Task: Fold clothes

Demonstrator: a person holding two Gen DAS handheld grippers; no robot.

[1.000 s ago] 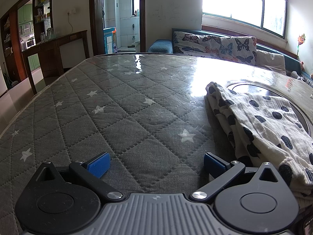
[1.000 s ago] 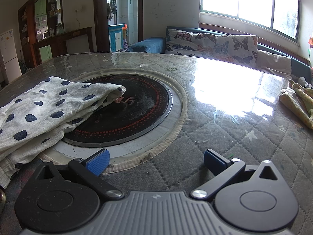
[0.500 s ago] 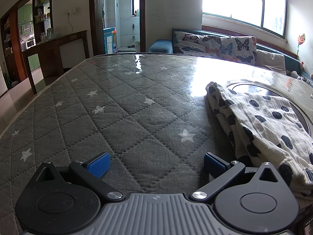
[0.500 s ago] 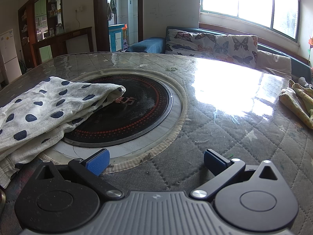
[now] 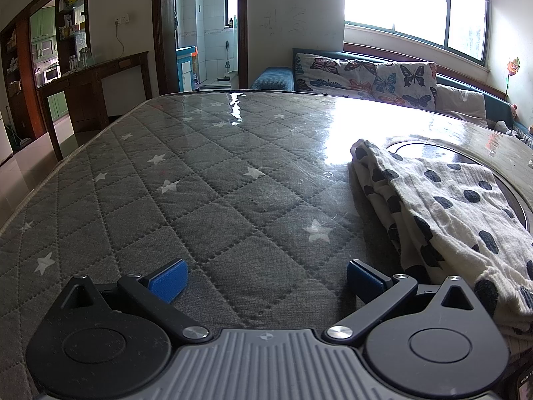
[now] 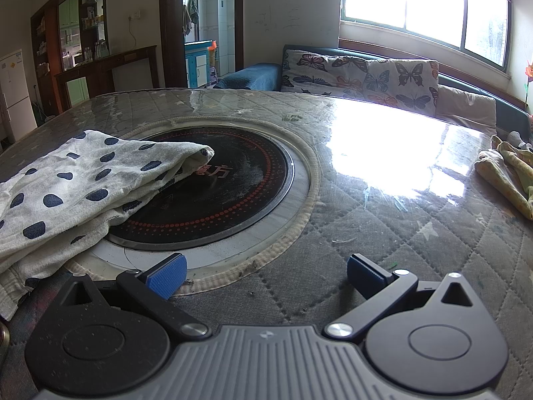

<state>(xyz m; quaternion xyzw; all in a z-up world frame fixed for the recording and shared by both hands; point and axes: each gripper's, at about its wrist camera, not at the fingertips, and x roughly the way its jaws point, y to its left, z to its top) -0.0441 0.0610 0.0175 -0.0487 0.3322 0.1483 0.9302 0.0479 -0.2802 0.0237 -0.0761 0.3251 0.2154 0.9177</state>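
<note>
A white garment with dark blue dots [image 5: 446, 220] lies folded in layers on the grey quilted table cover [image 5: 200, 183], to the right of my left gripper [image 5: 265, 278]. The left gripper is open and empty, low over the cover. In the right wrist view the same garment [image 6: 70, 196] lies at the left, partly over the round black hotplate [image 6: 226, 193]. My right gripper [image 6: 265, 275] is open and empty, near the hotplate's front rim.
A yellowish cloth [image 6: 506, 176] lies at the table's right edge. A butterfly-print sofa [image 5: 366, 76] stands behind the table under the window. A dark wooden counter [image 5: 86, 80] stands at the left. The table's left edge [image 5: 33, 193] drops to the floor.
</note>
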